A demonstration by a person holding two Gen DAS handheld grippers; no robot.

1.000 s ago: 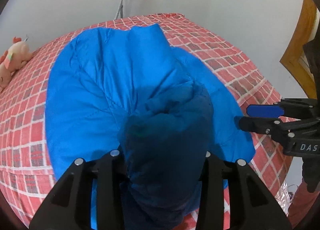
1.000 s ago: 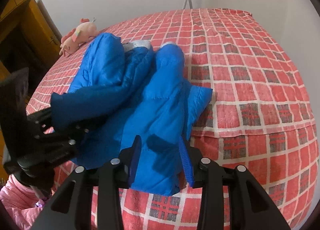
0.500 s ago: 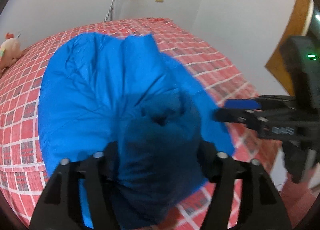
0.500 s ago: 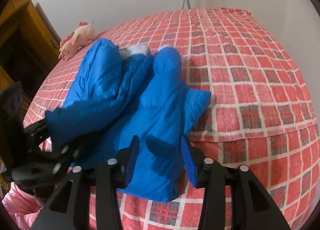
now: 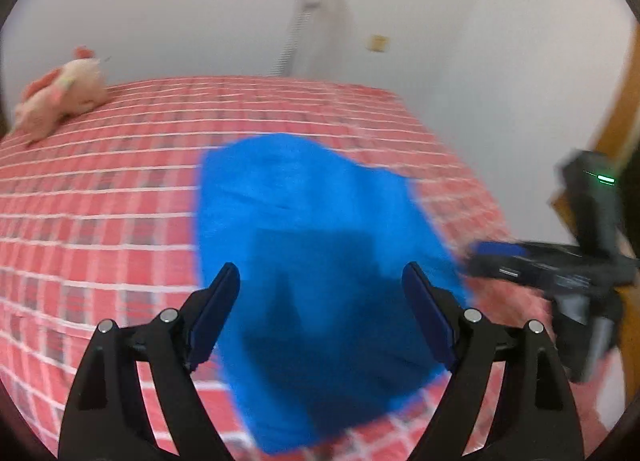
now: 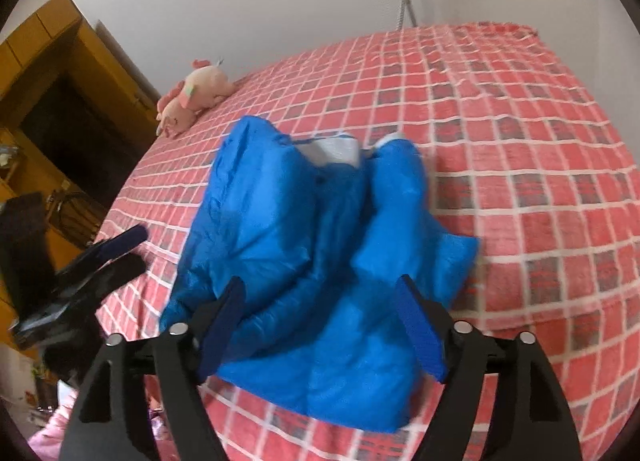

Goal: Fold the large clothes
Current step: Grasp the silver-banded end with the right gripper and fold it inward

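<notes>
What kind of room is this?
Most likely a bedroom: a bed with a red checked cover, a pink soft toy lying on it, and a wooden wardrobe beside it.

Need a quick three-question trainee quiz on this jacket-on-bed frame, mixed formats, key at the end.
1. True or false: the left gripper is clamped on the blue jacket.
2. What lies at the far corner of the bed? A) pillow B) pink plush toy C) folded towel
3. Fill in: in the right wrist view, the pale lining shows at the jacket's ____ end.

Key
1. False. Its jaws are opening, with nothing pinched; the right gripper is opening too.
2. B, the pink plush toy.
3. Far, near the collar.
</notes>
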